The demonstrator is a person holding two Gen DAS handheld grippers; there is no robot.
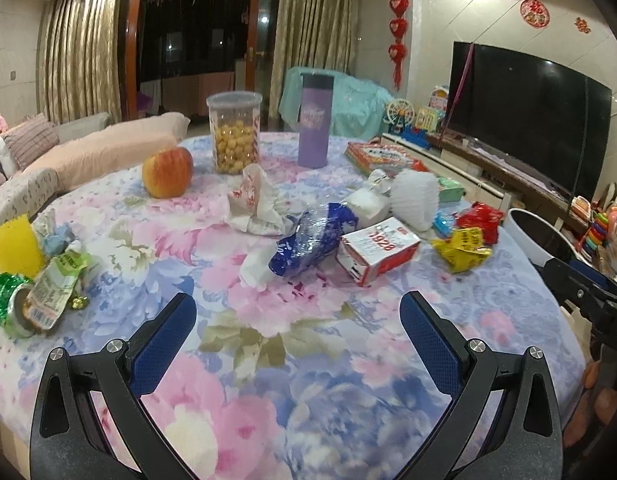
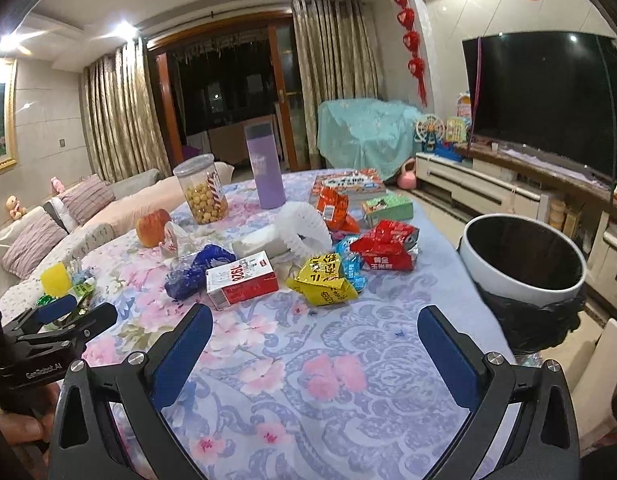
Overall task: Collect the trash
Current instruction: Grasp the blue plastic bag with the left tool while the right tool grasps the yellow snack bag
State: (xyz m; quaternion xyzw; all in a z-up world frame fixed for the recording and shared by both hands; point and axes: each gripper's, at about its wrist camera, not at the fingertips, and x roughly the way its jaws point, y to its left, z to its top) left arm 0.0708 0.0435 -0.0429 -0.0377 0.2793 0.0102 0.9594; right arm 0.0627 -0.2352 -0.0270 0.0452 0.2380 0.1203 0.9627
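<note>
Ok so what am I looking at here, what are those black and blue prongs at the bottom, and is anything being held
Those prongs are two hand-held grippers, each carrying its own camera looking along its fingers. One picture comes from the left gripper, the other from the right gripper. Both are open and hold nothing. Ahead is a table under a floral cloth strewn with trash: a yellow wrapper, a red wrapper, a blue plastic bag and a small carton marked 1928. An apple and a snack jar stand there too. A bin with a black liner waits on the right.
</note>
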